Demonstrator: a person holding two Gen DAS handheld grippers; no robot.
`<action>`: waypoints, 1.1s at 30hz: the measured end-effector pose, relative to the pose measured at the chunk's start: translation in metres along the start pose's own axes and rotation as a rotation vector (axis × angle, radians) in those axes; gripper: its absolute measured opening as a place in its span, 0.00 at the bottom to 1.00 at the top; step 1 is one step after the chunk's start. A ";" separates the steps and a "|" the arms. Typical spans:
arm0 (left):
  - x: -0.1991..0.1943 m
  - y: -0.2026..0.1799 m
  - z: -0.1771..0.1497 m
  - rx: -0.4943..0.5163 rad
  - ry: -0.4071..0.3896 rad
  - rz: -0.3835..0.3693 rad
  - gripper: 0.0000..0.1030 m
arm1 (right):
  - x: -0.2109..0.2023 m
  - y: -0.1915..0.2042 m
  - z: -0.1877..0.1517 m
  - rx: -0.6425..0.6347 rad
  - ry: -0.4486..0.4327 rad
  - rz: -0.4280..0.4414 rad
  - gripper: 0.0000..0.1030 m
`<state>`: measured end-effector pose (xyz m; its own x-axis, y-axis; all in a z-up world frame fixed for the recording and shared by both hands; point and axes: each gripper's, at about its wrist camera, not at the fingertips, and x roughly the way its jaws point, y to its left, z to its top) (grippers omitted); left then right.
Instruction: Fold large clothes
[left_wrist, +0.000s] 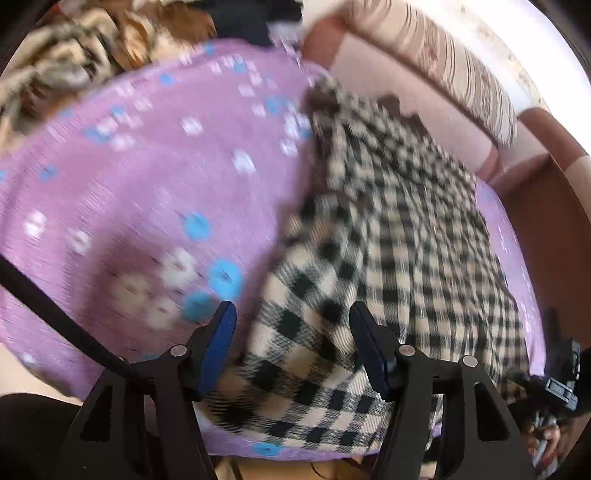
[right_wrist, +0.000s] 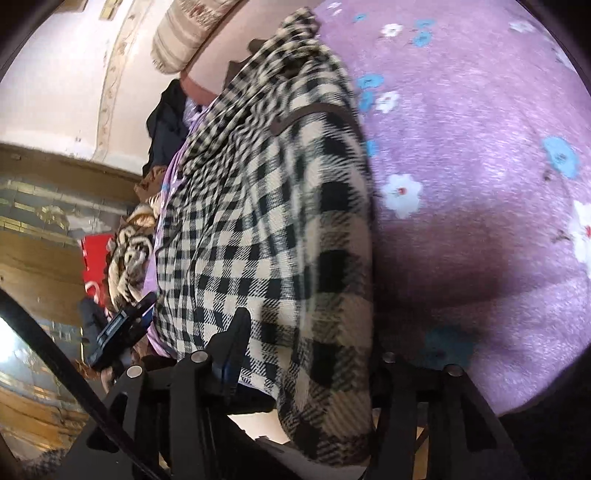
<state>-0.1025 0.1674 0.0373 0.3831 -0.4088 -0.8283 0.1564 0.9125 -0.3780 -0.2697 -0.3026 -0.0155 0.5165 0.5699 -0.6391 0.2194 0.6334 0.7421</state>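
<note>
Woolly checked garment (left_wrist: 388, 236) on lilac floral sheet (left_wrist: 129, 177), left tongs (left_wrist: 291, 314) apart, right tongs (right_wrist: 310, 332) apart

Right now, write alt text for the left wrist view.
A black-and-cream checked garment lies spread on a purple flowered bedsheet, its near edge between the open fingers of the left claw. A striped cushion rests against the pink sofa back beyond, and the picture is motion-blurred.
</note>
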 end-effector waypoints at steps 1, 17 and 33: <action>0.007 -0.002 -0.004 0.000 0.035 -0.022 0.60 | 0.003 0.004 0.000 -0.020 0.005 -0.006 0.52; -0.010 -0.020 0.032 -0.050 0.078 -0.227 0.06 | 0.014 0.089 0.056 -0.267 0.025 0.030 0.16; 0.099 -0.072 0.264 -0.043 -0.042 -0.050 0.06 | 0.063 0.107 0.293 -0.186 -0.223 -0.069 0.15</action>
<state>0.1641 0.0651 0.0915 0.4139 -0.4519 -0.7902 0.1371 0.8891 -0.4367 0.0288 -0.3523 0.0826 0.6792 0.4064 -0.6111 0.1152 0.7633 0.6356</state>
